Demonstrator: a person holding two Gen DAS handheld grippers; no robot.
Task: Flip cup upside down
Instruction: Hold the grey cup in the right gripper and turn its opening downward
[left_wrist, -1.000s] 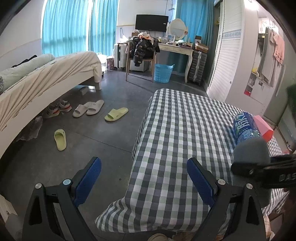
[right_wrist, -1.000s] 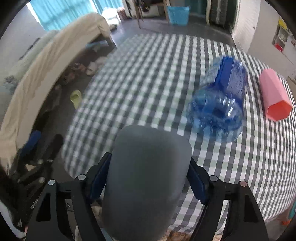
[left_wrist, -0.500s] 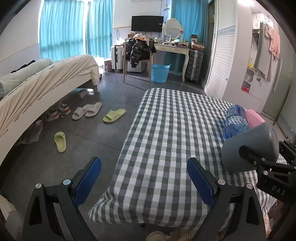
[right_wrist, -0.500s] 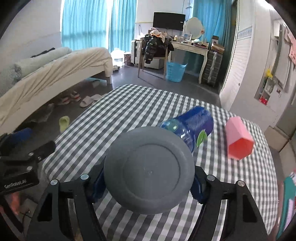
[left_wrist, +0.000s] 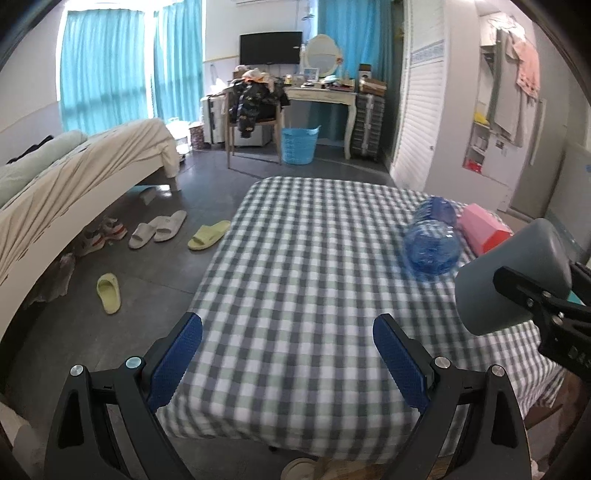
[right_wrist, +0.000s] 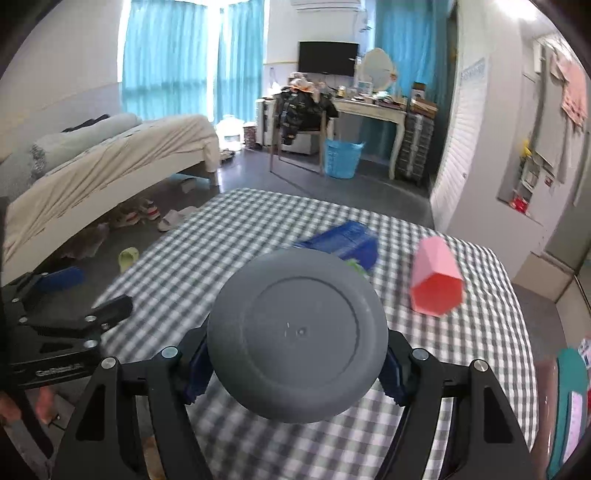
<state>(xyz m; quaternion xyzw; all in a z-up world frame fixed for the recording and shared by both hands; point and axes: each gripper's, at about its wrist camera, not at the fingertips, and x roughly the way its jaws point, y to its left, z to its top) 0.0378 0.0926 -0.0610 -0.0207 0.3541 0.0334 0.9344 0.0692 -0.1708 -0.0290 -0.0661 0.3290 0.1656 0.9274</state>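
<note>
Right gripper (right_wrist: 295, 363): blue pads clamped on either side of the grey cup (right_wrist: 297, 334), which fills the centre of the right wrist view. The cup is held off the table with its flat round base facing the camera, axis pointing forward along the fingers. In the left wrist view the same cup (left_wrist: 513, 277) sits at the right edge, tilted, base toward lower left, with the right gripper's black finger across it.

Left gripper (left_wrist: 288, 363): jaws wide apart, nothing between the blue pads (left_wrist: 397, 362); only checked tablecloth (left_wrist: 303, 266) shows in the gap. It also appears at the lower left of the right wrist view, well apart from the cup.

Beyond the cup, upper centre-right of the right wrist view: a blue water bottle (right_wrist: 343, 242) lying on its side, partly hidden behind the cup, and a pink hexagonal container (right_wrist: 436, 282) lying beside it, open end toward the camera. The two lie close together; contact cannot be judged.

Background, left half: bed (left_wrist: 70, 184), slippers (left_wrist: 162, 229) on the floor. Far centre: blue basket (left_wrist: 299, 146) beside a desk.
</note>
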